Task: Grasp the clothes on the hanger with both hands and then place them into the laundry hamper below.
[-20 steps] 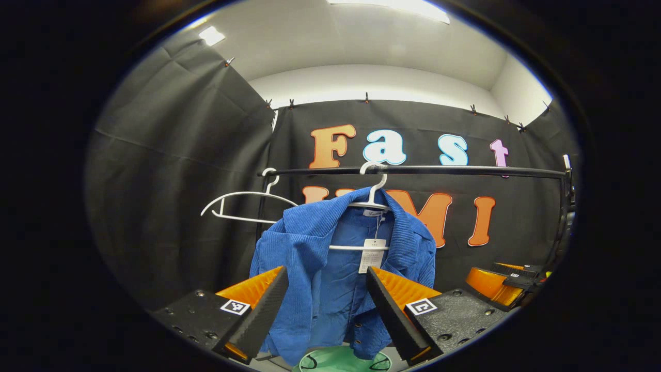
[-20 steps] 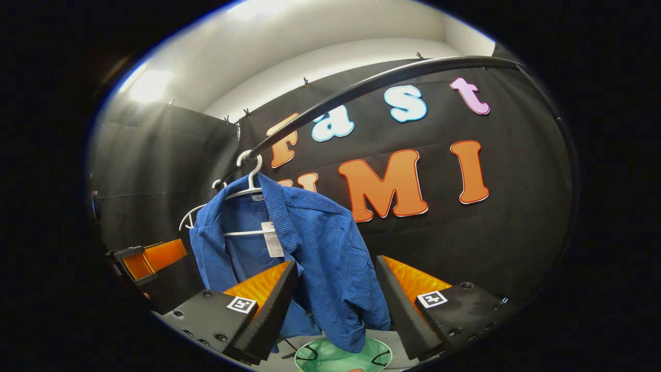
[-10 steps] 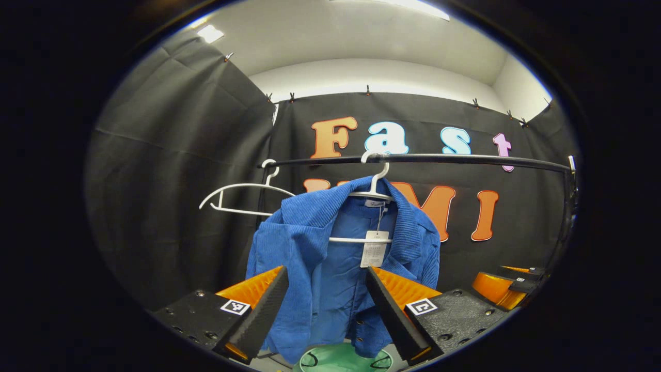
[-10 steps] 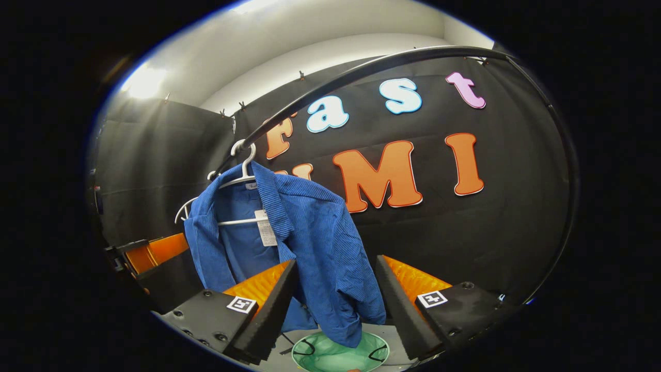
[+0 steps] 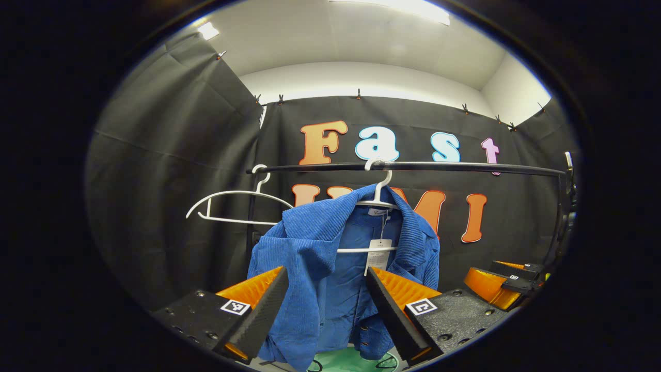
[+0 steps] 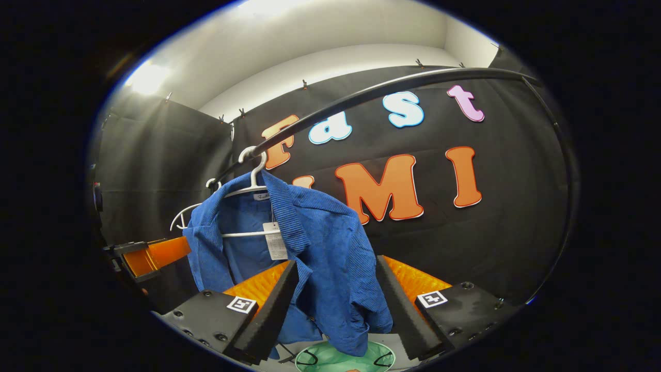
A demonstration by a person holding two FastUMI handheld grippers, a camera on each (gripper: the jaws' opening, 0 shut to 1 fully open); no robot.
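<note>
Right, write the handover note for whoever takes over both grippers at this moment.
Left gripper: open, holding nothing, fingers either side of the blue shirt's lower front.
Right gripper: open, holding nothing, lined up on the shirt's sleeve side.
The shirt hangs on a white hanger hooked over the black rail; an empty white hanger hangs beside it. The green laundry hamper sits below the shirt.
Done: both grippers are brought up to the shirt.
Left: shut both on the fabric, pull it off the hanger, lower it into the hamper, release.
</note>
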